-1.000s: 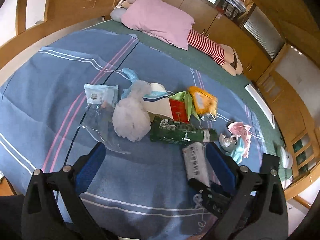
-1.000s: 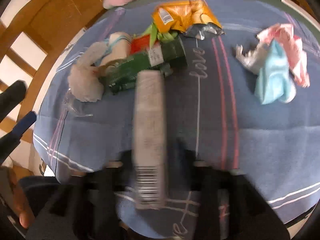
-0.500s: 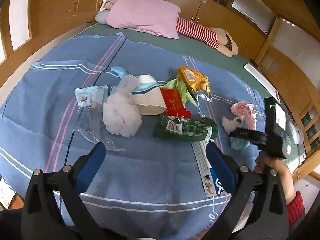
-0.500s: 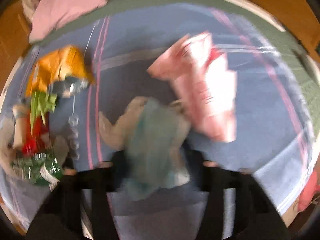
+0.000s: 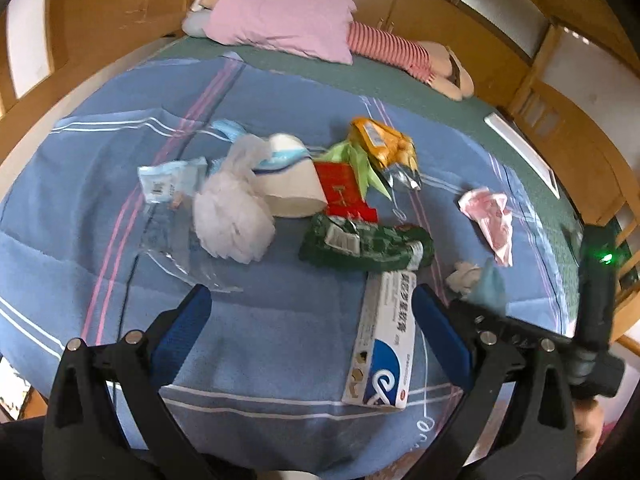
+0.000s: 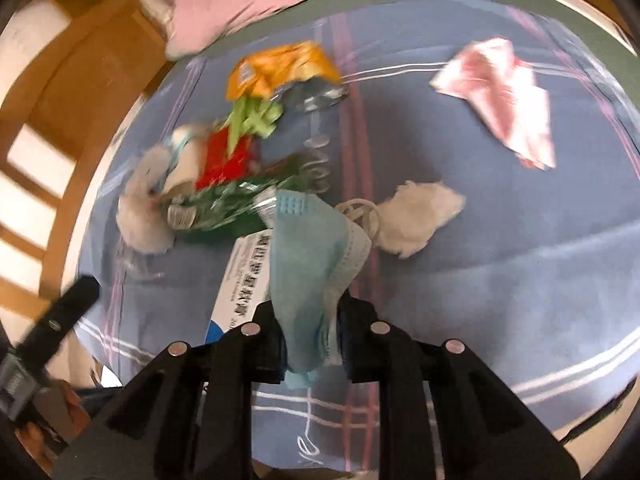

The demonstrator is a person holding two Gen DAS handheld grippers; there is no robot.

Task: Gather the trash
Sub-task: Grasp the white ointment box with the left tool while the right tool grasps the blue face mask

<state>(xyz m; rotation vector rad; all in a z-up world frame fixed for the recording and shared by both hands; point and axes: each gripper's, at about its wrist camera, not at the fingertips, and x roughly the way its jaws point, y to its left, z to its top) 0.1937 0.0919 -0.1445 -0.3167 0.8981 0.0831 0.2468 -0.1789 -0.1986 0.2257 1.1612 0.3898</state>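
Pleated light-blue paper face mask (image 6: 312, 264) sits pinched between the closing jaws of the right gripper (image 6: 310, 336), its soft folds hanging forward over the bed. A second ago these jaws stood wider around a long white-and-blue cardboard box (image 5: 384, 340); now that box lies flat on the blue striped terry blanket (image 5: 260, 340), between the widely spread blue-padded jaws of the left gripper (image 5: 308, 320), which hold nothing. Just beyond the box lies a crushed green plastic bottle (image 5: 366, 244), touching its far end. A crumpled white tissue (image 6: 420, 216) rests just beside the mask, and a wrinkled pink wrapper (image 6: 500, 100) lies well apart on open blanket. Farther back cluster a fluffy white mesh puff (image 5: 232, 216), a white paper cup (image 5: 290, 184) on its side, a flat red packet (image 5: 340, 192), green leaf-like scraps (image 5: 360, 160), a glossy orange foil snack bag (image 5: 384, 148) and a small pale sachet (image 5: 172, 180). Clear film (image 5: 176, 252) lies limp nearby. Near blanket is bare towards its edge. A pink pillow (image 5: 284, 20) lies at the bed's head.
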